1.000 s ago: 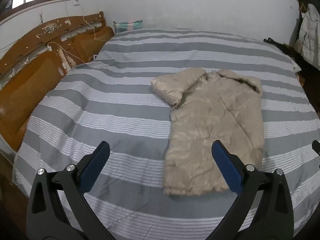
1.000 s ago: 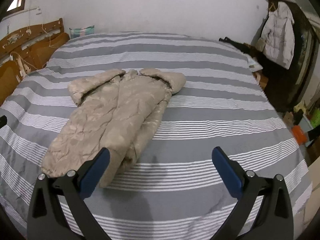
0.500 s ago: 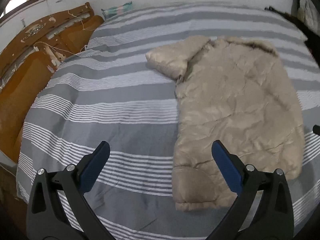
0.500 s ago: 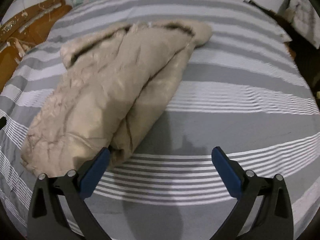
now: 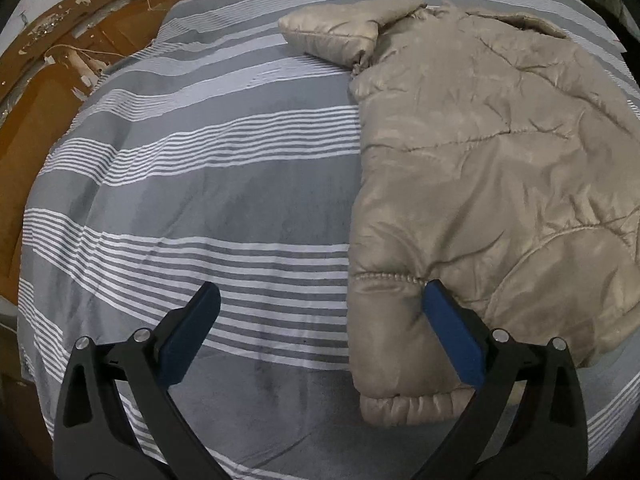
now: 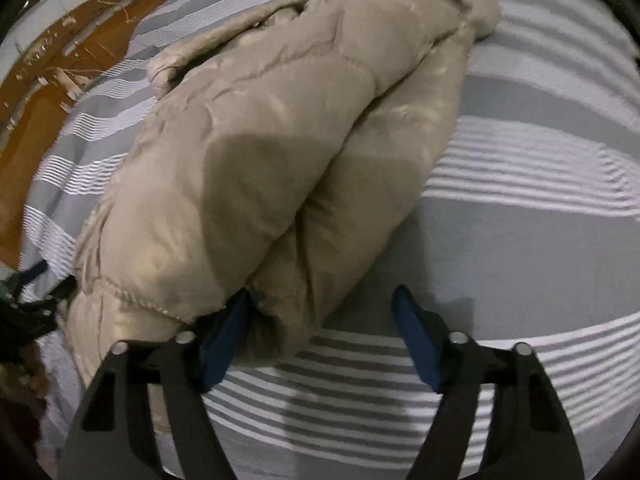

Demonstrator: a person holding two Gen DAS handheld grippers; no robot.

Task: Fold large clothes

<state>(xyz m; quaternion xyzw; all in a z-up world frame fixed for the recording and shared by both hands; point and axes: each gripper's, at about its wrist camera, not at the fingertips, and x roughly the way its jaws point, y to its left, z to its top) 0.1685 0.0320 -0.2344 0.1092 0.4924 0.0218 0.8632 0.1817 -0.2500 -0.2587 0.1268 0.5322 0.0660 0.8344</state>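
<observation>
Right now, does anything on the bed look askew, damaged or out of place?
Nothing looks damaged or spilled. The beige puffer coat lies on the striped bedcover, with one sleeve sticking out sideways near the collar, the only untidy part. The left gripper is open at the hem; the right gripper's jaws have just been closing.

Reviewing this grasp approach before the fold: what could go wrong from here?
1. The right gripper, jaws just closing, has only the beige puffer coat sleeve cuff between them: it may lift one layer, not the hem.
2. The left gripper straddles the coat's edge, mostly over the grey striped bedcover, and may pinch bedding.
</observation>
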